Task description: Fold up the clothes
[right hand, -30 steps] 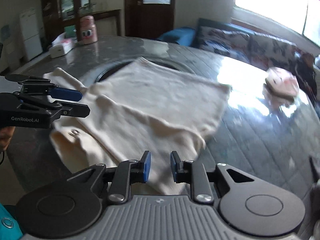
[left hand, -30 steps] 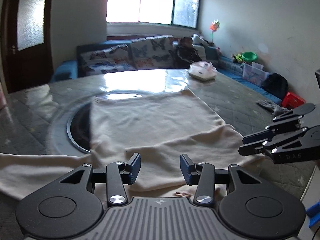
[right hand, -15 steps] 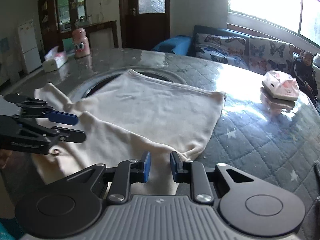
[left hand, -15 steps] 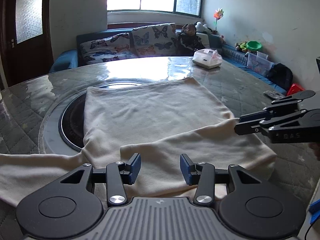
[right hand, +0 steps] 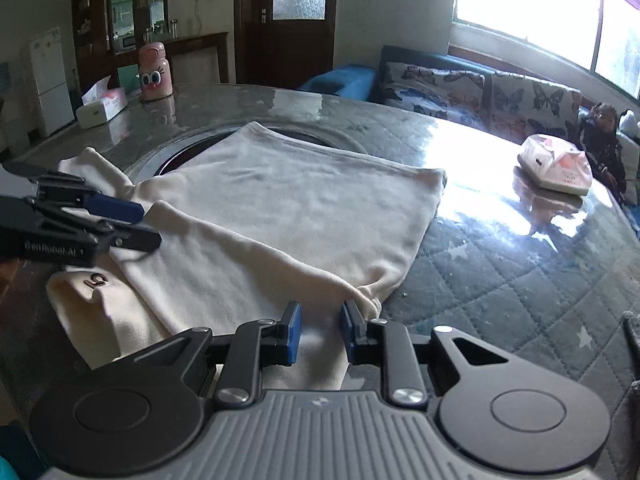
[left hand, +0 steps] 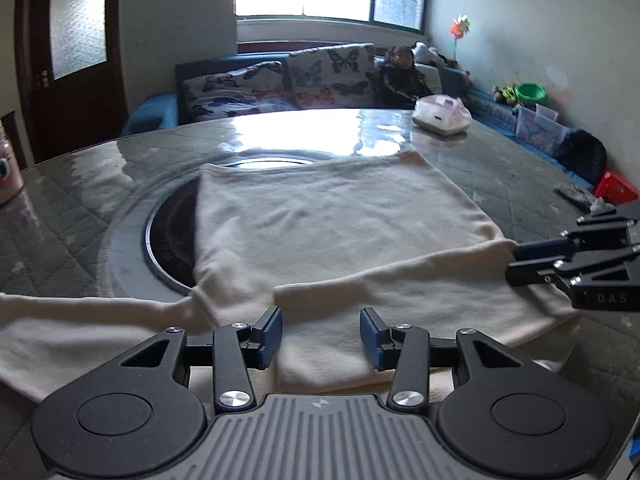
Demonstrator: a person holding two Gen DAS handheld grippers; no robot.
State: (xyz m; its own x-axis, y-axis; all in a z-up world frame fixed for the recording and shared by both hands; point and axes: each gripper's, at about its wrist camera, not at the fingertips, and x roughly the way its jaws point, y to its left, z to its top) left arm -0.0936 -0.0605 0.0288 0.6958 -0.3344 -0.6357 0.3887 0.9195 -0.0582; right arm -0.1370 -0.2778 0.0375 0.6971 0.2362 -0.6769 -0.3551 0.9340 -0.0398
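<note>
Glossy quilted-pattern table (left hand: pixel 500 168), cream garment (left hand: pixel 332 232) spread flat — tissue packet (right hand: pixel 556 168), pink bottle (right hand: pixel 154 72), tissue box (right hand: pixel 102 106) on it

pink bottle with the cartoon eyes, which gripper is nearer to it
Left. The left gripper sits on the pink bottle's side of the cream garment; the right gripper is at the opposite, near-right end.

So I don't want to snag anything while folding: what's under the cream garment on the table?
Under the cream garment a dark round inset in the table shows at the garment's left edge. The cloth covers the rest of it, and anything else beneath is hidden.
</note>
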